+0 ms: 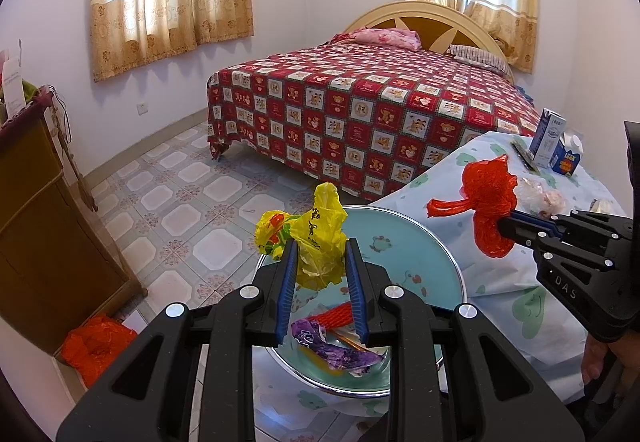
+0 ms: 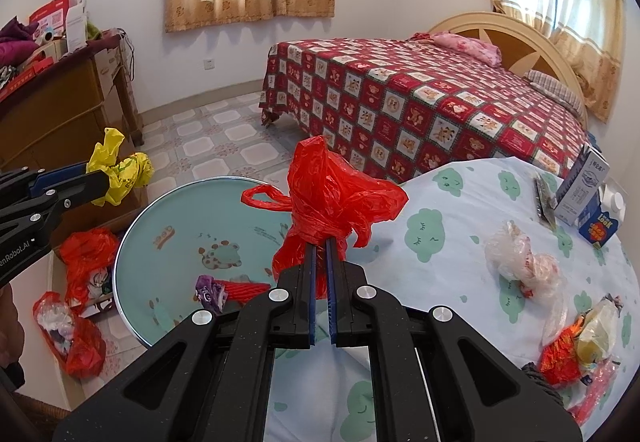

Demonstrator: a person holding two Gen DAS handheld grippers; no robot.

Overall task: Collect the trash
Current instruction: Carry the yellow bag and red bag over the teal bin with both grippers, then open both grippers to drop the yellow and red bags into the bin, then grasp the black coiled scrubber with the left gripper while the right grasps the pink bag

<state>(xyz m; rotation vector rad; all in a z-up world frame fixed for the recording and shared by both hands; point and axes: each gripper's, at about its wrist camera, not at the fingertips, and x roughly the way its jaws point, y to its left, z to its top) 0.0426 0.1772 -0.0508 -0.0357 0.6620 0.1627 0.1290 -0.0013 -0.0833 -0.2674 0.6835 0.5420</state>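
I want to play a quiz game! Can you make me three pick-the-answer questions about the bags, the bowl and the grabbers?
1. Where is the purple wrapper?
A. in the bowl
B. on the bed
C. on the floor

2. What colour is the bag in the left gripper?
A. red
B. yellow
C. blue

3. How is the right gripper?
A. wide open, holding nothing
B. shut on the milk carton
C. shut on the red bag

Answers: 1 A, it lies inside the bowl beside a red net. 2 B, a yellow bag sits between the jaws. 3 C, the jaws pinch the bag's knotted neck.
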